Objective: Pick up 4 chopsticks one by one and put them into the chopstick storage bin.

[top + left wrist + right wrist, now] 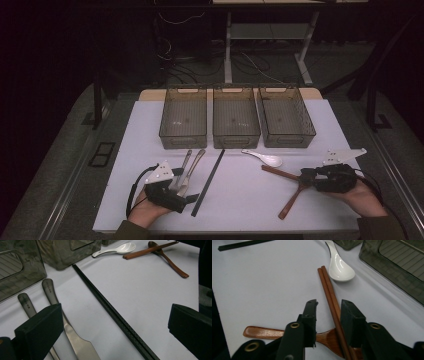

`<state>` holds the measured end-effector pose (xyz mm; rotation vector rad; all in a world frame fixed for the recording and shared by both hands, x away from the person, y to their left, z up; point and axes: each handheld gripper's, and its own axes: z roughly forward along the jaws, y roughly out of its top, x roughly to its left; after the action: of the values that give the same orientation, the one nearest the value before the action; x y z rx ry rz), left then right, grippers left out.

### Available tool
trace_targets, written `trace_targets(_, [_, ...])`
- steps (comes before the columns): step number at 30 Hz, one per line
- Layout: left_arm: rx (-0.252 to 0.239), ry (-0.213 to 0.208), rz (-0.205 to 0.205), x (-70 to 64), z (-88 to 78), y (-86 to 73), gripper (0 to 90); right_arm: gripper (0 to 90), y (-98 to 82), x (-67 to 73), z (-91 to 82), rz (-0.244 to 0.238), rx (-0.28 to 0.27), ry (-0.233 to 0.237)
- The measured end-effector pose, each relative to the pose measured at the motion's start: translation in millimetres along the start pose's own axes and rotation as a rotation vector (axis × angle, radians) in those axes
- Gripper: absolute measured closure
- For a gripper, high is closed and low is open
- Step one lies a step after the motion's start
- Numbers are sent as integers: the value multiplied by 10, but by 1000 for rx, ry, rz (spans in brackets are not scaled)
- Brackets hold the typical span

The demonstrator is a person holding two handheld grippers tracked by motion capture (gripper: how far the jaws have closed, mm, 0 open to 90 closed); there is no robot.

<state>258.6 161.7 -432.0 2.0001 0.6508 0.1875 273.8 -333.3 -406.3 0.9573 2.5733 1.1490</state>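
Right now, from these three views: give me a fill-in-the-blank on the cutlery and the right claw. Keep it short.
1. The right claw straddles the wooden ____, with gaps either side.
2. Those lie across the bowl of the wooden spoon, so the spoon is ____ them.
3. The white spoon lies on the table, ____ the three bins.

Missing: chopsticks; under; outside

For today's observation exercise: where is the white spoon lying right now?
In the high view the white spoon lies on the table's right half, just before the gap between the middle and right bins, beside the far end of the brown chopsticks.
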Motion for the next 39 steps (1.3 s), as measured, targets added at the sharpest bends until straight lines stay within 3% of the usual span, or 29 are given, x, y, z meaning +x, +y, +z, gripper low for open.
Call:
trace_targets(4, [-2, -3, -1, -3, 8, 3, 0, 746, -6, -11, -2, -6, 16, -3])
trace_targets(7, [-1, -4, 1, -6, 5, -1, 0, 762, -16, -27, 6, -17, 36, -16])
trace_targets(23, [0, -2, -1, 2, 0, 1, 0, 784, -105, -131, 66, -48, 108, -26])
trace_targets(39, [-9, -4, -2, 0, -10, 2, 0, 787, -122, -116, 180, -101, 174, -17])
